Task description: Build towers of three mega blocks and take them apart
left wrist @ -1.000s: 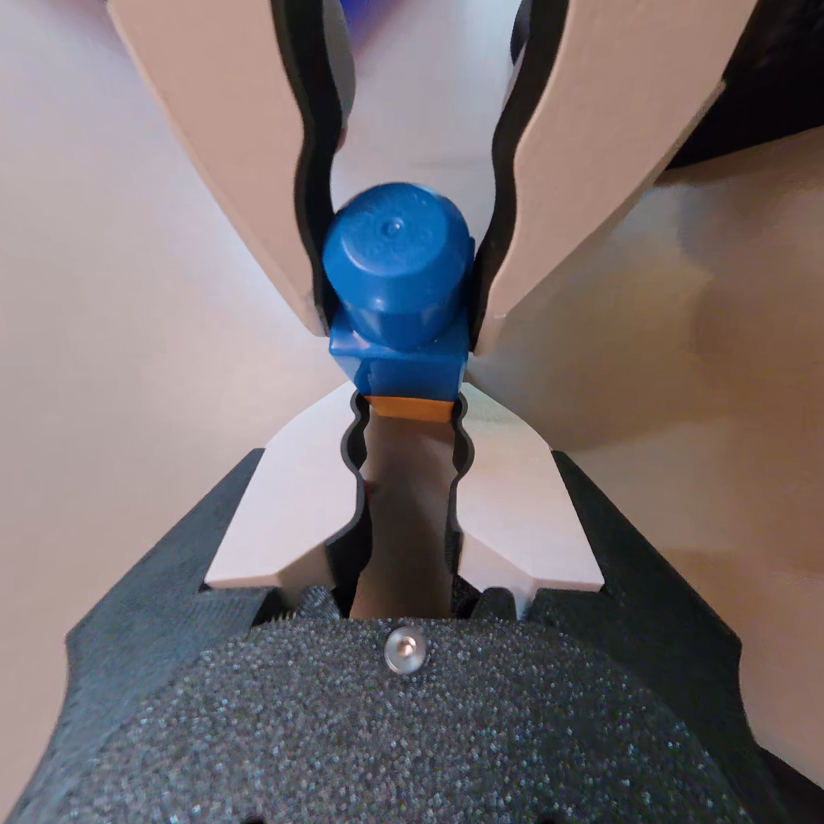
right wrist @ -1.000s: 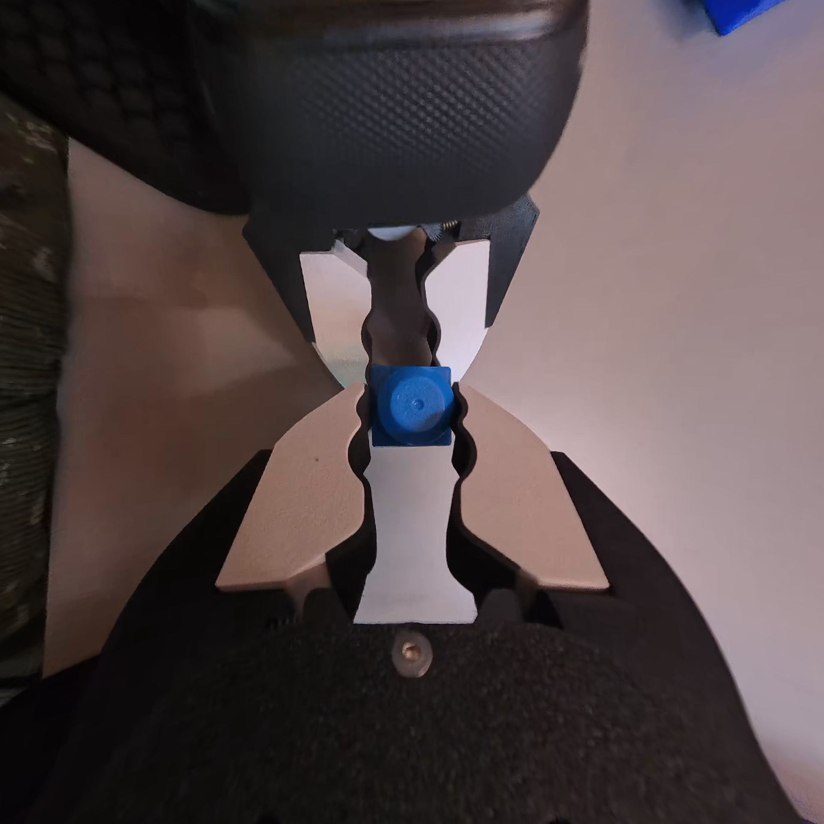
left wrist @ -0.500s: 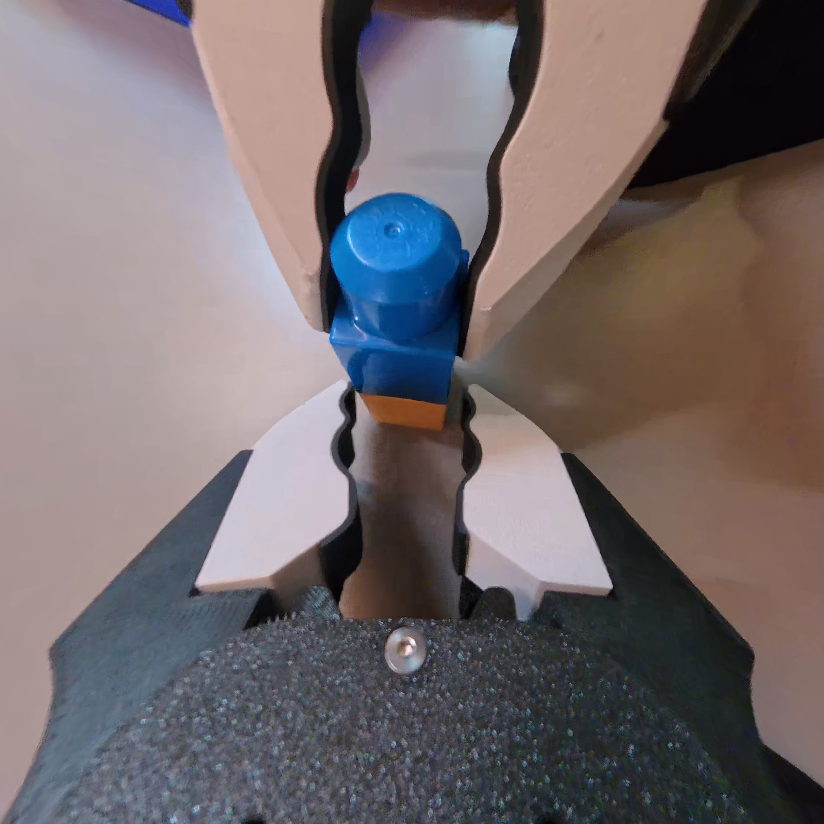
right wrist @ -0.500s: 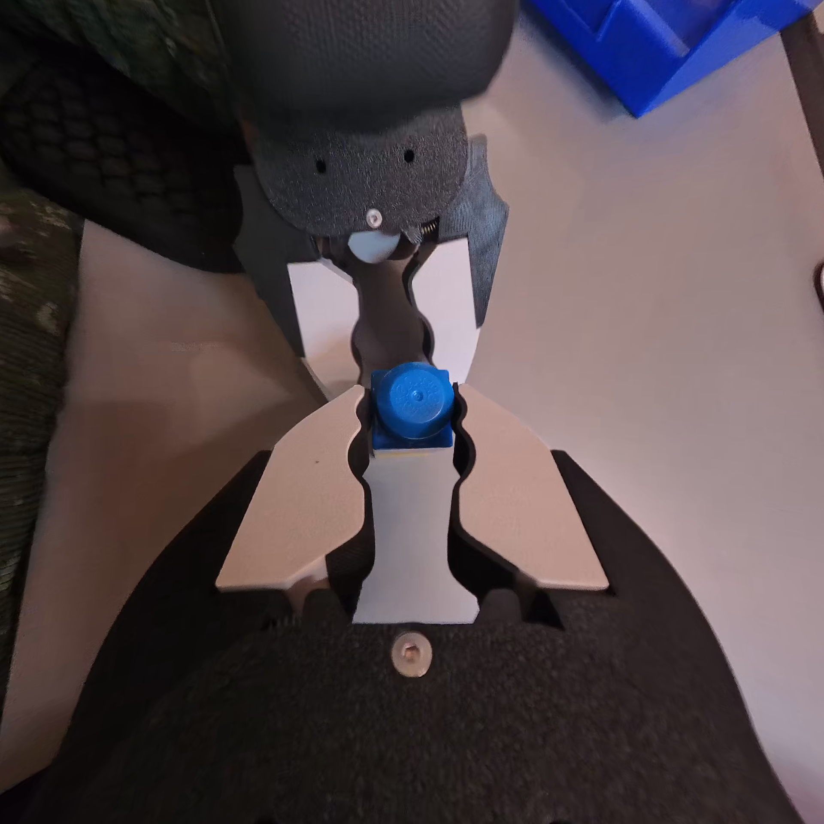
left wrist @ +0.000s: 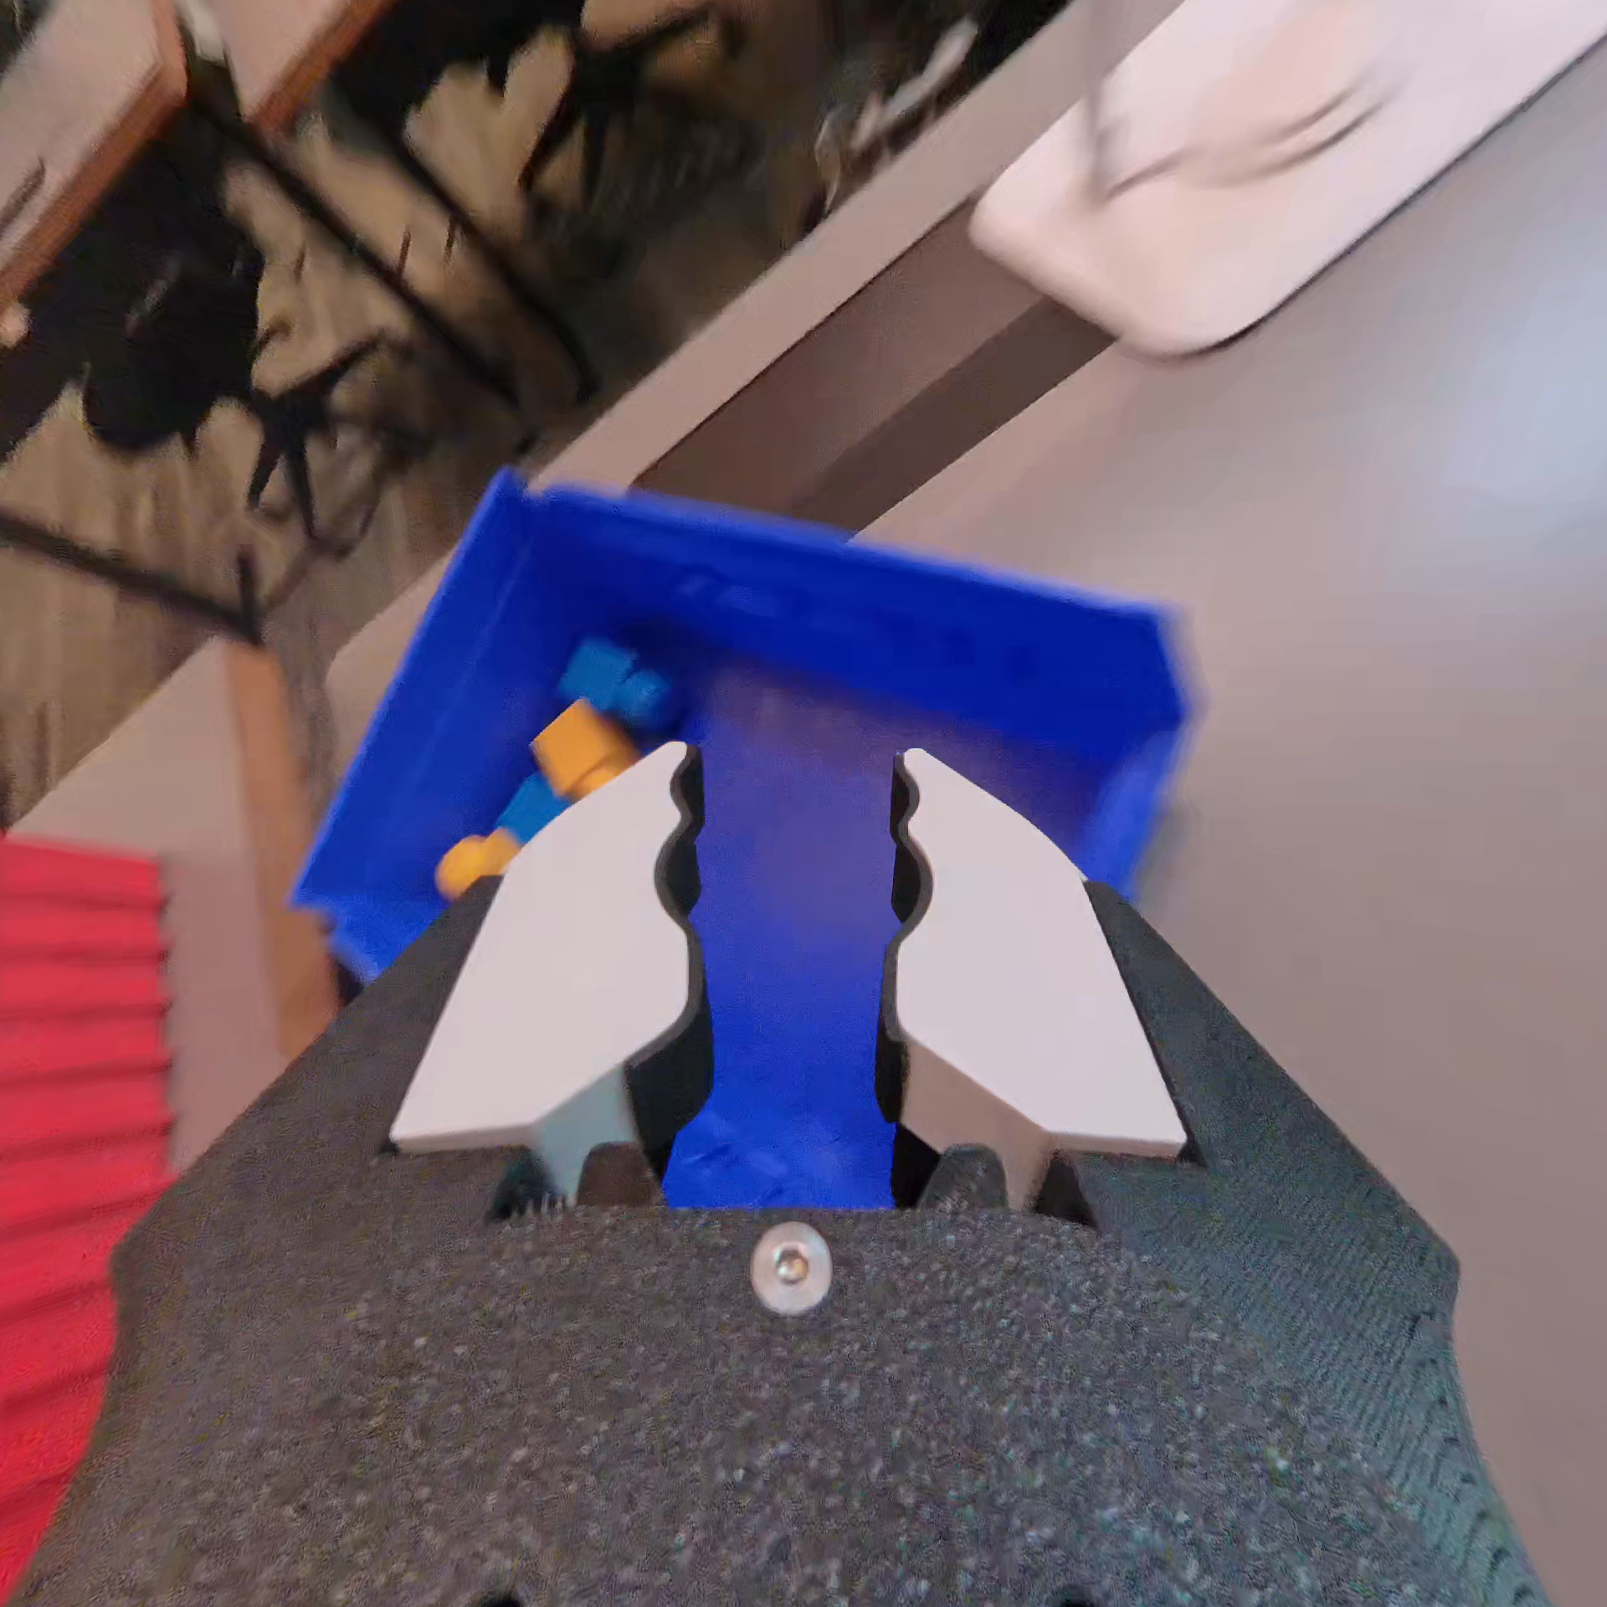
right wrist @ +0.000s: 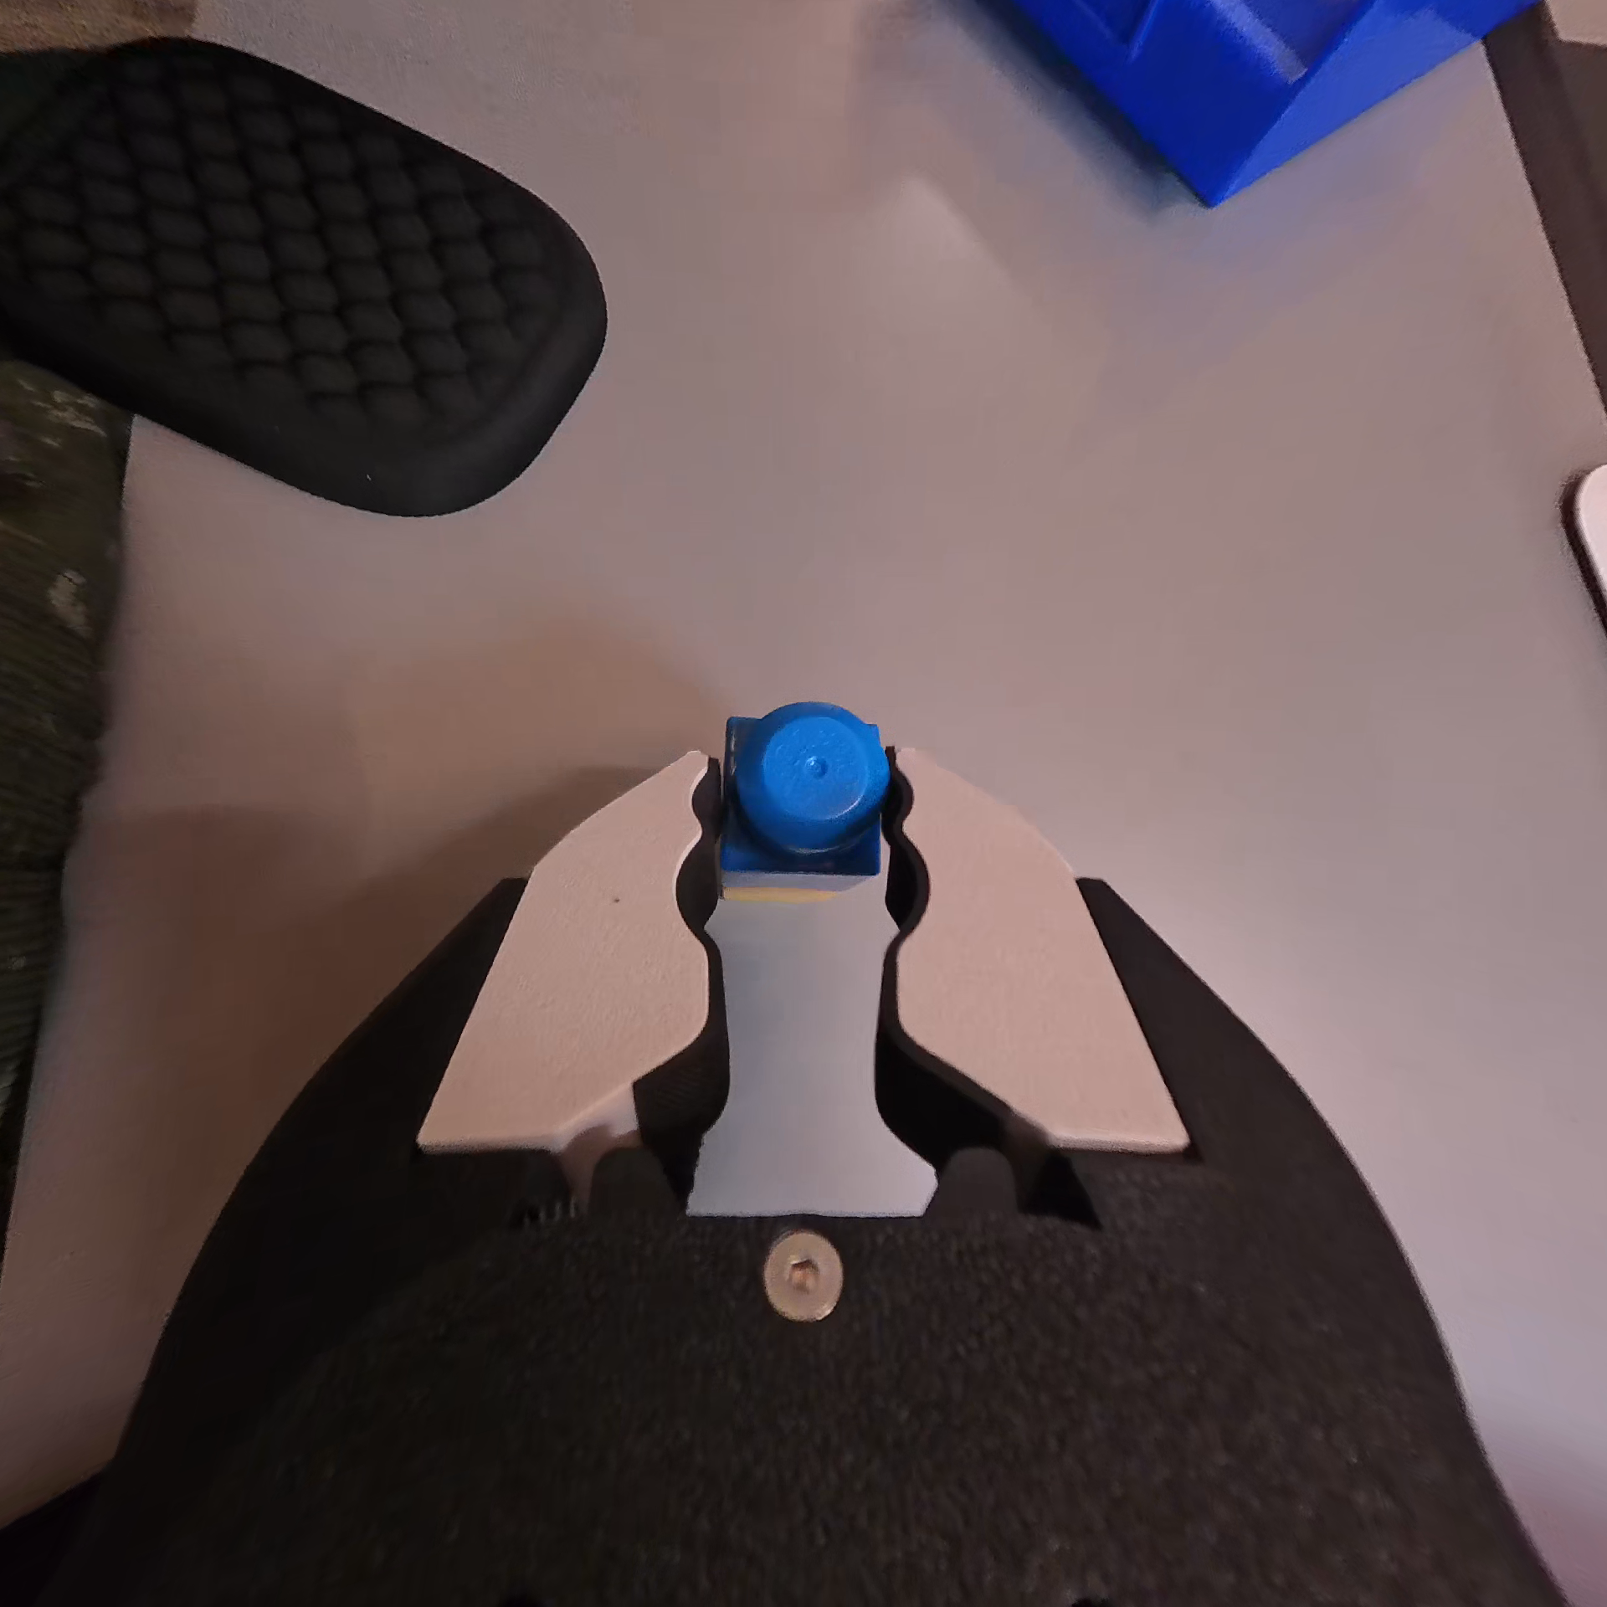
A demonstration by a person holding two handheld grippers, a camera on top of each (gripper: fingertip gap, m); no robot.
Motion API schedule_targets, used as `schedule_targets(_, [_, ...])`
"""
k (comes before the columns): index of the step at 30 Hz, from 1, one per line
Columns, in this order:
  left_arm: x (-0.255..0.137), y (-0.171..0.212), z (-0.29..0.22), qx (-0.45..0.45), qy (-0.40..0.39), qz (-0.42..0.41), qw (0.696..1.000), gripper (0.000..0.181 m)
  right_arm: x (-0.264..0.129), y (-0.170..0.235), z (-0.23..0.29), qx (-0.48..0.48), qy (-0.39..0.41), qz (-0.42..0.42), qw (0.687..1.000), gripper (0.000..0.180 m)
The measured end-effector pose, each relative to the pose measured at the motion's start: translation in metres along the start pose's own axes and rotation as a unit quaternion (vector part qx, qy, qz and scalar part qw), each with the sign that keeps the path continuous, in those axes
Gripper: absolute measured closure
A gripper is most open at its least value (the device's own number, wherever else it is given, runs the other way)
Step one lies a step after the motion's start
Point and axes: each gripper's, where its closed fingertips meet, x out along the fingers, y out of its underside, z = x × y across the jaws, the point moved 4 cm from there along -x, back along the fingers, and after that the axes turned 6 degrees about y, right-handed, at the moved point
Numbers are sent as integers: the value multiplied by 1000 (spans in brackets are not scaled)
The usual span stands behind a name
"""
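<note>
At the centre of the right wrist view, a blue block (right wrist: 804, 796) is gripped between the tips of the right gripper (right wrist: 802, 787), stud facing the camera, with a sliver of a paler block just visible along its lower edge; the pale tabletop (right wrist: 1043, 522) lies behind it. A black honeycomb-textured pad (right wrist: 287, 287) is seen at the upper left of that frame, and a corner of the blue bin (right wrist: 1261, 96) at the upper right. In the left wrist view, which is blurred, the left gripper (left wrist: 793, 774) is held with its fingers parted and nothing between them, over the blue bin (left wrist: 870, 609) at mid-frame. Blue and orange blocks (left wrist: 578, 756) are seen lying in the bin's left part, just beyond the left fingertip. A red ribbed surface (left wrist: 70, 1043) is seen at the left edge
</note>
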Motion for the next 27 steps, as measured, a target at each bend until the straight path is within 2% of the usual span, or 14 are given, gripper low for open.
schedule_targets(3, [25,32,66,-23,-38,105,993,140,1,2,1,-4,3,2,1000,141])
schedule_targets(7, [58,70,110,-23,-65,213,975,138,-4,-1,-2,12,3,-26,1000,134])
schedule_targets(15, [102,91,149,-32,-123,303,945,138,-15,-5,-11,70,-9,-115,991,131])
schedule_targets(20, [117,97,160,-82,-107,330,934,137,-16,-2,-12,90,-28,-133,987,131])
schedule_targets(27, [129,110,158,-31,-60,410,910,137,-15,2,-14,106,-45,-143,983,131])
